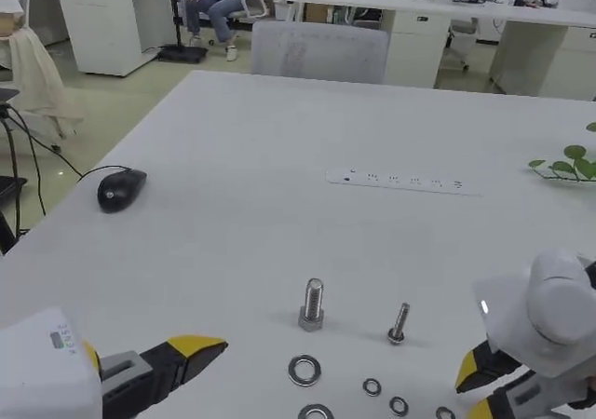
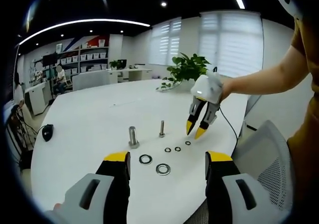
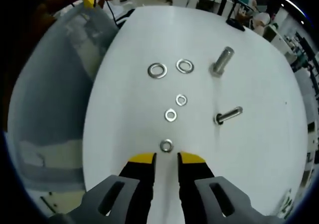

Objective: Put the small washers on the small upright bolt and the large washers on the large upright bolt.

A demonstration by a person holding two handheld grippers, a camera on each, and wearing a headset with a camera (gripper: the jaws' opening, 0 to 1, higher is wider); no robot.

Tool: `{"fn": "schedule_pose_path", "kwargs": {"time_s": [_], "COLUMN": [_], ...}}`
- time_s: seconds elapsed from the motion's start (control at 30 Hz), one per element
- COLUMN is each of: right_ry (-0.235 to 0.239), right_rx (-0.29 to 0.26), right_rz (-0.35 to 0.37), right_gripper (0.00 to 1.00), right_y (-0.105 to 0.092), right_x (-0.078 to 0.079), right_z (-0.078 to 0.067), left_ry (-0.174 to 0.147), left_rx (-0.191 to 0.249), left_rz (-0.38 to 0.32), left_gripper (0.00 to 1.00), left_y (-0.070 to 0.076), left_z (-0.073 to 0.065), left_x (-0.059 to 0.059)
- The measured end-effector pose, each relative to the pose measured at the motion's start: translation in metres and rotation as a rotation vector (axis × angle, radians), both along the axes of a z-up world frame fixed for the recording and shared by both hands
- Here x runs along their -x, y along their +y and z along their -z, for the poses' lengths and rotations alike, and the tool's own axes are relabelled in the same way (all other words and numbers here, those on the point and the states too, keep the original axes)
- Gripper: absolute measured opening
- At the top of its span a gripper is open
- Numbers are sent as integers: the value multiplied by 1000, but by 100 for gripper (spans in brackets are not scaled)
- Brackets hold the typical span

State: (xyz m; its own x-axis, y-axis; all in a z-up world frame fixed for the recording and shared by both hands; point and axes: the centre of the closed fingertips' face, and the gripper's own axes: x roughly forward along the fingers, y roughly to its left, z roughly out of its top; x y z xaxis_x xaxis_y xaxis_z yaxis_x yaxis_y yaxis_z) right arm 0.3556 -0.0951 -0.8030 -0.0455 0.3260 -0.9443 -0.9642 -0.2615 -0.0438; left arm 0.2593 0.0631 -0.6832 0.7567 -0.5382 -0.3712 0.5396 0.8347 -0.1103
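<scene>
While our right tool (image 3: 167,158) hovers, jaws slightly apart, with the nearest small washer (image 3: 166,145) flat on the worktop (image 3: 129,119) at twelve o'clock, and our left tool (image 2: 168,158) gapes empty, we risk skidding off that thin ring.

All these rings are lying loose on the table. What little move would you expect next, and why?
Probably the right claw drops a little and pinches the nearest small washer. Its jaws are slightly apart just short of that washer, nothing is held, and the small bolt is bare.
</scene>
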Motion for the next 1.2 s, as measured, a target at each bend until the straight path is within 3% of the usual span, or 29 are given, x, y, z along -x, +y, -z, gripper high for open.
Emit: {"fn": "schedule_pose_path", "kwargs": {"time_s": [0.5,0.6,0.77,0.87,1.03,1.2], "right_ry": [-3,-4,21,21,16,16], "right_rx": [43,37,41,49,59,41], "right_rz": [-41,-54,-60,-78,-109,-87], "right_gripper": [20,20,20,20,20,18], "right_y": [6,7,5,5,5,6], "right_x": [-1,0,1,1,1,0], "right_z": [21,20,21,20,20,20], "left_ry": [-5,9,-4,8,-6,7], "left_rx": [-2,-5,-1,6,11,7], "left_rz": [-15,-19,-30,-43,-41,-42], "left_gripper": [60,60,60,60,60,60], "left_y": [0,0,1,1,-3,-4], "left_z": [-4,-1,0,1,-1,1], "left_x": [2,2,-2,-4,-5,-4]}}
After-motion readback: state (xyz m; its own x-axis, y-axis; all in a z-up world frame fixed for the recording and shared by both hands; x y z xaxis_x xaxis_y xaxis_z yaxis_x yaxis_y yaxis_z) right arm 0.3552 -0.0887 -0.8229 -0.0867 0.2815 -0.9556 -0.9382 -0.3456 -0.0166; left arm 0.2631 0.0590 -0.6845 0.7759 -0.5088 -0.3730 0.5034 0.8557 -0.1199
